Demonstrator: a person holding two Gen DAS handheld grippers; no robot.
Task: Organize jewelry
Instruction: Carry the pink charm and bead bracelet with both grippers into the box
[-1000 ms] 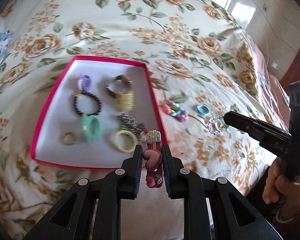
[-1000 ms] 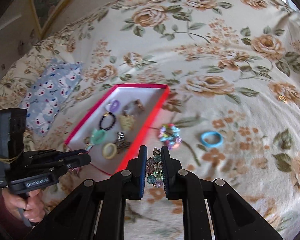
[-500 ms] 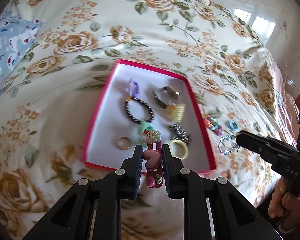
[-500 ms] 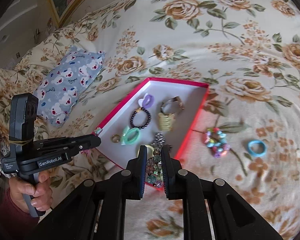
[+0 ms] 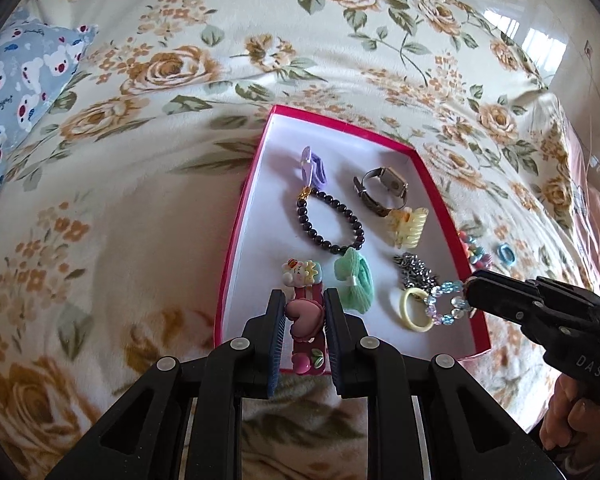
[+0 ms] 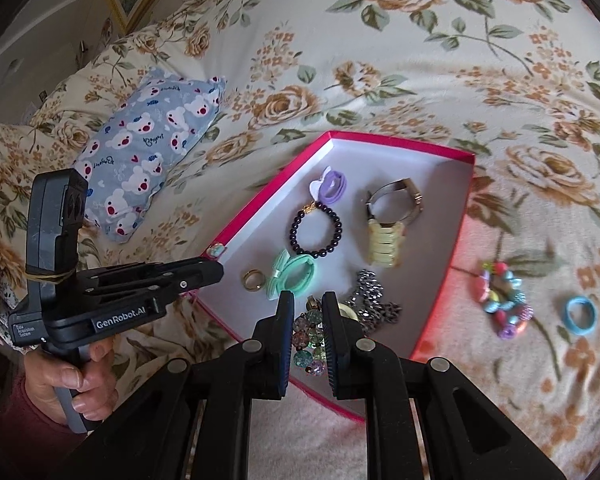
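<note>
A pink-rimmed white box [image 5: 256, 168] [image 6: 466, 208] lies on the floral bedspread, with a dark bead bracelet [image 5: 328, 220], a watch [image 5: 384, 188], a yellow claw clip [image 5: 408, 226], a mint hair tie [image 5: 356, 280] and a gold ring [image 6: 253, 280] inside. My left gripper [image 5: 303, 316] is shut on a pink cartoon hair clip [image 5: 304, 316] over the box's near left corner. My right gripper [image 6: 306, 320] is shut on a clear bead bracelet [image 6: 308, 338] [image 5: 446, 304] above the box's near edge.
A multicoloured bead bracelet [image 6: 504, 300] and a blue ring [image 6: 580, 315] lie on the bedspread right of the box. A blue bear-print pillow [image 6: 152, 148] sits to the left. A hand [image 6: 68, 380] grips the left tool's handle.
Both grippers have travelled left with their loads, from beside the box's right edge to over its near end. The bead bracelet now hangs above the box's inside.
</note>
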